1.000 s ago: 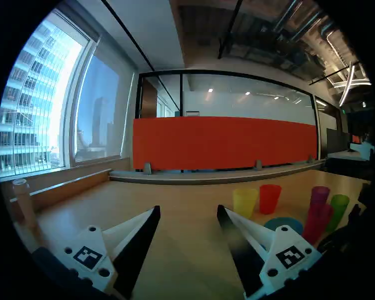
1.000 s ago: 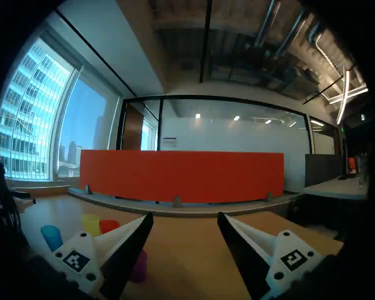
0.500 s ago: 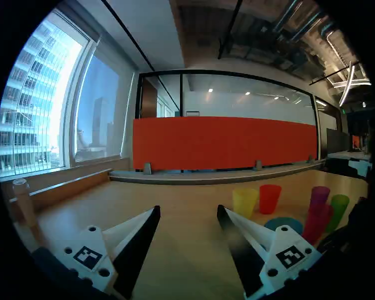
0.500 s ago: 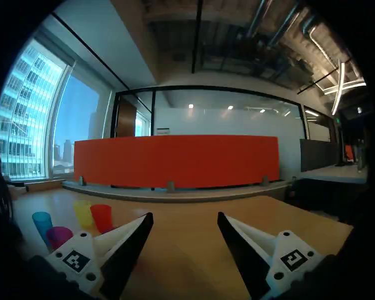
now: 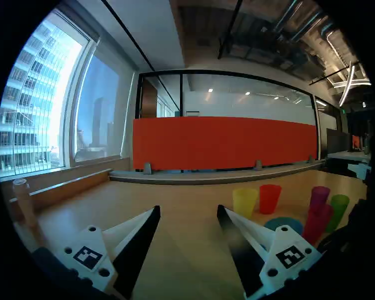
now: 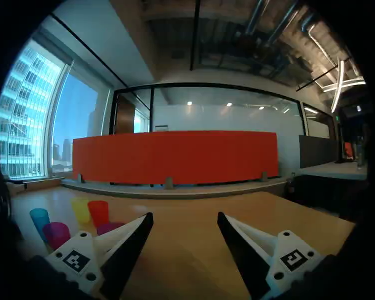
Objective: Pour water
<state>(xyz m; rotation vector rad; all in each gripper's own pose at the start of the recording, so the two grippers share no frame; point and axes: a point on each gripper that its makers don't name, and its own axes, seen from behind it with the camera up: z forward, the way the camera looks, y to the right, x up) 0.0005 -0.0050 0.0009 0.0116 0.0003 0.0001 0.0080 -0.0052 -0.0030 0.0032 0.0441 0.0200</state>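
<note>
Both my left gripper (image 5: 187, 208) and my right gripper (image 6: 185, 215) hung with fingers spread, pinching nothing, above the wooden table (image 5: 187, 192), while the cups (image 5: 270, 198) stood beyond my left fingers' right tip and off my right fingers' left side, before the orange panel (image 5: 222, 142).

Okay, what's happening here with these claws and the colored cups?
A person holds a claw in each hand above a wooden table. The left claw and the right claw are both open and empty. A yellow cup, a red cup, a purple cup and a green cup stand grouped on the table ahead, untouched. No pouring has begun.
</note>
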